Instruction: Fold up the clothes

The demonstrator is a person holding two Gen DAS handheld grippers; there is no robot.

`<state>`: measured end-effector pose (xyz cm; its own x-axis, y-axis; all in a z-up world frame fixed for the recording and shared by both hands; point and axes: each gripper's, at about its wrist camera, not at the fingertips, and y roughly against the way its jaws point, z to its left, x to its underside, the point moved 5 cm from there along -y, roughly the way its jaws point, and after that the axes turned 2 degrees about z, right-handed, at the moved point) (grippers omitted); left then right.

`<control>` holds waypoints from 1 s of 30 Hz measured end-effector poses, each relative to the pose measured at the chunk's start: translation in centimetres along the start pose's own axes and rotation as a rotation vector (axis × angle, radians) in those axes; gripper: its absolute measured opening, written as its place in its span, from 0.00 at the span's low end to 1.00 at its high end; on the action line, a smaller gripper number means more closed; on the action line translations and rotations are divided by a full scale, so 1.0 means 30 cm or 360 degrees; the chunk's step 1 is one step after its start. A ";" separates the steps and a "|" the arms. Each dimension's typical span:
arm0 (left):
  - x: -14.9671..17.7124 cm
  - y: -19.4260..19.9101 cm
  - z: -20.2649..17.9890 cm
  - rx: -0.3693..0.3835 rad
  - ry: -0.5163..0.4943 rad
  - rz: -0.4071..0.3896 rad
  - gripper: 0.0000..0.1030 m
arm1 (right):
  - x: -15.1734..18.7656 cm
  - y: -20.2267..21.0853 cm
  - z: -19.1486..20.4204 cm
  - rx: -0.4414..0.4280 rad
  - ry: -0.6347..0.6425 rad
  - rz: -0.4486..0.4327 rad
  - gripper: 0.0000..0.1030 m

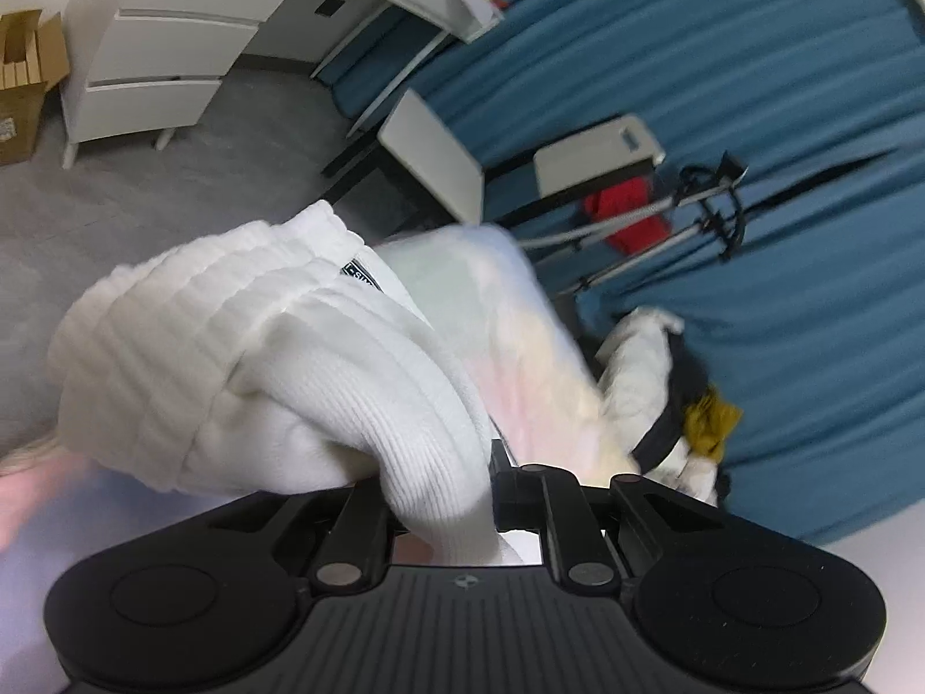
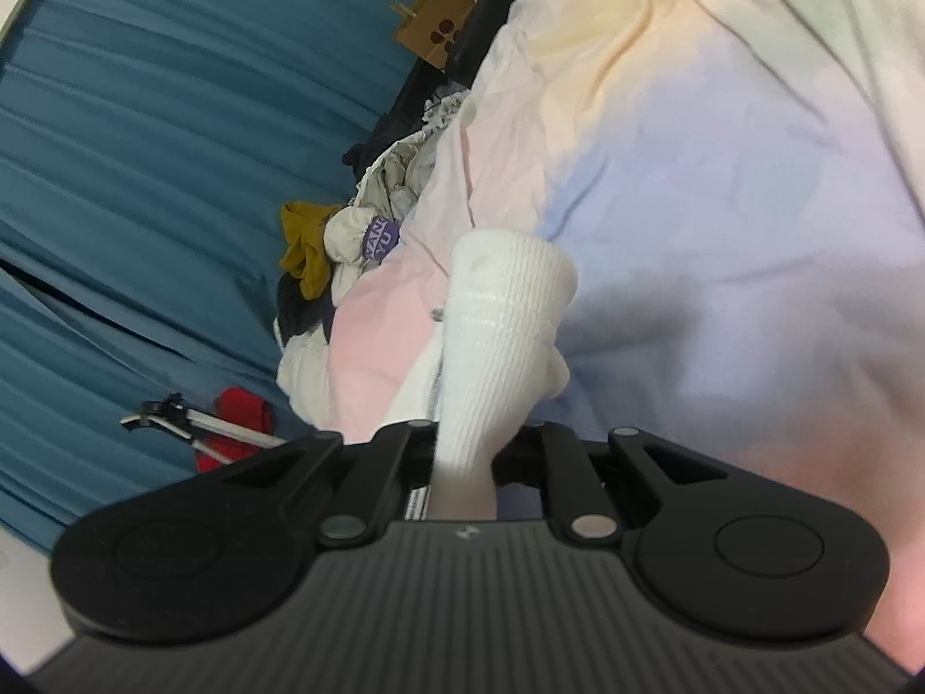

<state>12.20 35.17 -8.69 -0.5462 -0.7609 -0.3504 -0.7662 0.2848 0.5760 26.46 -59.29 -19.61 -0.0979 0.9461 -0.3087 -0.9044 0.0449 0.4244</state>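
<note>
A pastel tie-dye sweatshirt with white ribbed trim fills both views. In the left wrist view my left gripper (image 1: 448, 497) is shut on its bunched white ribbed hem (image 1: 243, 358), which hides the fingers; the pastel body (image 1: 520, 347) hangs behind. In the right wrist view my right gripper (image 2: 465, 451) is shut on a white ribbed cuff (image 2: 503, 312), which stands up from between the fingers. The pastel body (image 2: 722, 202) spreads across the right and top.
A pile of other clothes, white, black and mustard, lies beside the sweatshirt (image 2: 347, 243) (image 1: 682, 405). Blue curtain (image 2: 144, 144) behind. A tripod (image 1: 694, 214), red cloth (image 1: 627, 214), small white tables (image 1: 433, 156), a white drawer unit (image 1: 162, 58), a cardboard box (image 1: 23, 75) and a paper bag (image 2: 433, 23) stand around.
</note>
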 end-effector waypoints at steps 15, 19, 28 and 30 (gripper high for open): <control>0.127 0.138 0.140 -0.0185 -0.0268 0.0142 0.66 | 0.111 0.183 -0.241 0.0180 -0.0052 0.0110 0.10; 0.140 0.251 0.107 -0.0245 -0.0425 0.0060 0.72 | 0.132 0.290 -0.308 0.0181 -0.0024 0.0113 0.10; 0.305 0.240 -0.220 -0.0140 -0.0883 -0.0031 0.78 | 0.136 0.306 -0.316 0.0181 0.0023 0.0109 0.10; 0.383 0.183 -0.310 -0.0103 -0.1004 0.0021 0.78 | 0.138 0.309 -0.314 0.0180 0.0026 0.0103 0.10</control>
<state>4.88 22.57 -2.69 -0.6648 -0.2619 -0.6996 -0.7470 0.2410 0.6196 13.75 -57.98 -24.96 -0.1619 0.9430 -0.2908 -0.8435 0.0207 0.5368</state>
